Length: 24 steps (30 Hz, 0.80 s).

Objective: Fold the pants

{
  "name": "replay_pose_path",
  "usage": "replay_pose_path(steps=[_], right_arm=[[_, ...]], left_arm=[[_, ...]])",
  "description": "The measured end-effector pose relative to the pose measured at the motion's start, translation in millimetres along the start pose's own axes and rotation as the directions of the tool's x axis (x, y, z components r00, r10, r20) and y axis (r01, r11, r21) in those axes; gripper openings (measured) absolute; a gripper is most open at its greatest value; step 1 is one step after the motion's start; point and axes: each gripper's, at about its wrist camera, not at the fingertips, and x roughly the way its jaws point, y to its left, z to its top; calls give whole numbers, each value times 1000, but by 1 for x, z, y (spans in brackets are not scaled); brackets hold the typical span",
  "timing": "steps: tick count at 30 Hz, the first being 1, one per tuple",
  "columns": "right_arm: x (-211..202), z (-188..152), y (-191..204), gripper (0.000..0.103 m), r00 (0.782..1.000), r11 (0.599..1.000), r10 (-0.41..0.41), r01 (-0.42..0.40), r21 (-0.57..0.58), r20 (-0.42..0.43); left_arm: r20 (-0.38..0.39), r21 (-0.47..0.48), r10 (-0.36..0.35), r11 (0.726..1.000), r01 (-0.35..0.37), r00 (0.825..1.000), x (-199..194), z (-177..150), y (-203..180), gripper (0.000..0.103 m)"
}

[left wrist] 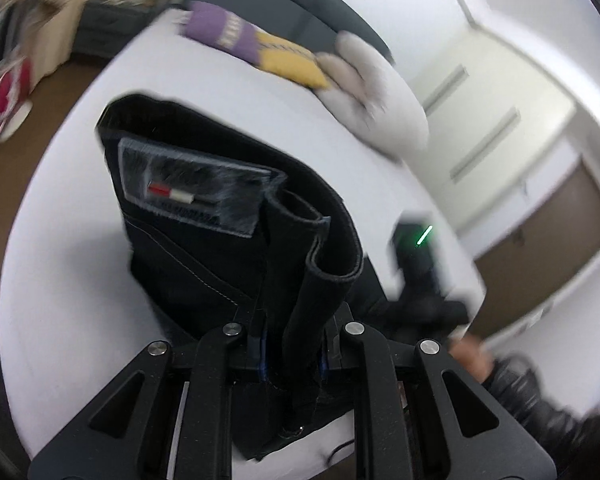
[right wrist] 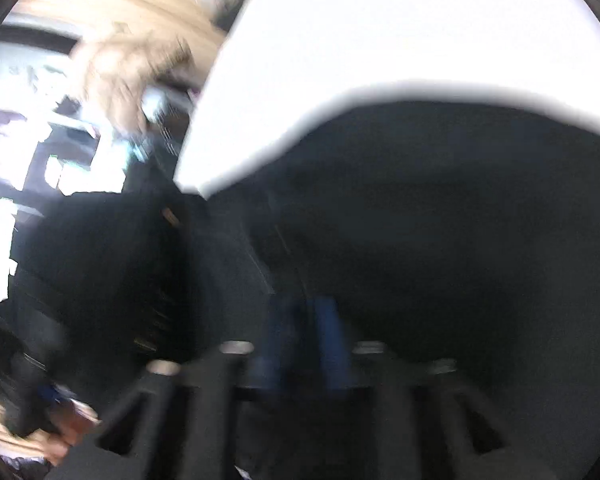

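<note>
Dark navy pants [left wrist: 204, 240] lie on a white bed [left wrist: 68, 240], with the waistband patch facing the left wrist camera. My left gripper [left wrist: 290, 344] is shut on a rolled fold of the pants fabric, held up off the bed. The right gripper's body shows at the right in the left wrist view [left wrist: 416, 256], at the pants' edge. In the blurred right wrist view, the pants [right wrist: 420, 220] fill the frame. My right gripper [right wrist: 304, 332] has its blue pads close together with dark cloth around them.
A purple and yellow plush toy [left wrist: 260, 46] and a white pillow [left wrist: 380, 96] lie at the far end of the bed. White cupboards [left wrist: 500, 120] stand to the right. Brown floor [left wrist: 40, 92] and clutter lie to the left.
</note>
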Motion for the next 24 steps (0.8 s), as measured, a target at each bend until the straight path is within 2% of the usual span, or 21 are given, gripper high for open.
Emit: replay_pose_path(steps=[2,4,6,9,10,12,13,16,17,20,24], right_arm=[[-34,6,1,81,993,996,89,-91,22,83],[-64,13,8,97,978,983,178,-181,20,110],[-75,14,23,99,975,977,212,-208,-53,68],[-64,12,33,99,986,979,166,-167,-117,-15],[-60,12,32,95,988,980,155,-157,-119,-27],[-51,12,27,82,990,985,134,-138,-100,-49],[-47,13,23,69,990,988,125,-130,-84,-62],[-41,13,12,46,990,993,100,-106,-59,-94],[-45,9,11,36,992,993,89,-96,-67,-94],[-53,9,5,20,995,995,60,-66,-78,-83],[-71,8,-6,16,999,996,38,-40,-81,-32]], left_arm=[[-34,83,16,996,-13,999,16,-8,-24,16],[-67,161,35,987,-24,997,34,-17,-47,16],[-97,195,35,981,-15,995,47,-25,-61,16],[-123,260,54,965,-21,991,64,-35,-82,15],[-126,282,63,959,-25,990,70,-38,-87,16],[-133,323,81,946,-34,988,77,-45,-99,16],[-133,339,90,940,-41,987,85,-45,-104,16],[-134,381,118,923,-59,984,95,-51,-114,15],[-139,388,124,919,-61,982,110,-40,-124,15],[-161,404,120,914,-45,980,122,-47,-130,15],[-182,428,100,903,-13,978,136,-48,-148,15]])
